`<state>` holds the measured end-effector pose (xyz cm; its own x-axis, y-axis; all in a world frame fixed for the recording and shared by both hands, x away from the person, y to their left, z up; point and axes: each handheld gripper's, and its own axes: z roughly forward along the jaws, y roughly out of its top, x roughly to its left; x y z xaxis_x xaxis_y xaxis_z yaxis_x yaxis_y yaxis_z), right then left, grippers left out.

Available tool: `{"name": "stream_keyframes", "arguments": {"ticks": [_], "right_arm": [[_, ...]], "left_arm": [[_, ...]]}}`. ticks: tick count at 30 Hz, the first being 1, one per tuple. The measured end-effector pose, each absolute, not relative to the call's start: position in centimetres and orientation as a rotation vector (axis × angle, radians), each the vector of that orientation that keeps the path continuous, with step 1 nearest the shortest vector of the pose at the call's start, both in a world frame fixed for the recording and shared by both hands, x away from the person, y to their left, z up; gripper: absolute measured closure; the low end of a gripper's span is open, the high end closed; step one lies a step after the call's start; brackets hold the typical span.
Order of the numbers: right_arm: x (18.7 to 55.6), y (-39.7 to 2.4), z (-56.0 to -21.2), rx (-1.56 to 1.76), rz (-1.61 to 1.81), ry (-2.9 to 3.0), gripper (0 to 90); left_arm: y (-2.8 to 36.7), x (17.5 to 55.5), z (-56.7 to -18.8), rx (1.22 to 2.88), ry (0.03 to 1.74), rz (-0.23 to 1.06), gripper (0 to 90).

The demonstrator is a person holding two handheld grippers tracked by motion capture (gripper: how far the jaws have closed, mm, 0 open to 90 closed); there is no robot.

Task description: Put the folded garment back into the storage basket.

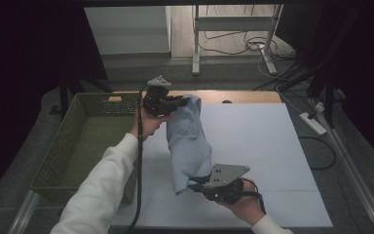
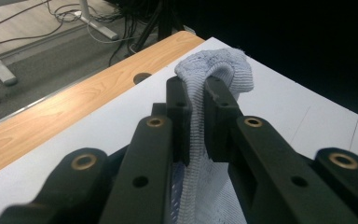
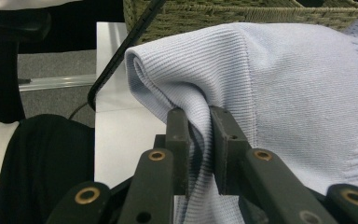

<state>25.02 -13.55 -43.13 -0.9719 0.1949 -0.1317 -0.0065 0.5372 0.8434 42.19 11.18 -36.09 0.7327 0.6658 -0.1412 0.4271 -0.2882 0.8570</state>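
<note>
A pale blue knitted garment (image 1: 189, 141) hangs folded above the white table top (image 1: 253, 141), stretched between both grippers. My left gripper (image 1: 177, 103) holds its far end, lifted near the basket's corner; in the left gripper view the ribbed cloth (image 2: 216, 70) is pinched between the black jaws and bulges past the left gripper (image 2: 195, 91). My right gripper (image 1: 194, 184) grips the near end, low by the table's front edge. In the right gripper view the right gripper (image 3: 199, 119) has a fold of the garment (image 3: 270, 88) clamped in its jaws.
A woven green basket (image 1: 85, 136) stands left of the table top, its rim (image 3: 242, 14) close behind the cloth. The wooden table edge (image 2: 74, 112) has a round hole. A desk frame (image 1: 233, 29) and cables (image 1: 272, 58) lie on the floor beyond.
</note>
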Motion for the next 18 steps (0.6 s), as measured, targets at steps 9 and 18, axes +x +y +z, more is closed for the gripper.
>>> {"name": "stream_keyframes", "arguments": {"ticks": [9, 18], "right_arm": [[25.4, -13.0, -43.1, 0.153, 1.417, 2.563, 78.5], [25.5, -12.8, -42.9, 0.152, 1.421, 2.561, 78.5]], "left_arm": [[11.8, 42.1, -36.0, 1.915, 0.845, 0.304, 81.8], [12.3, 42.0, -35.8, 1.903, 0.851, 0.313, 81.9]]}}
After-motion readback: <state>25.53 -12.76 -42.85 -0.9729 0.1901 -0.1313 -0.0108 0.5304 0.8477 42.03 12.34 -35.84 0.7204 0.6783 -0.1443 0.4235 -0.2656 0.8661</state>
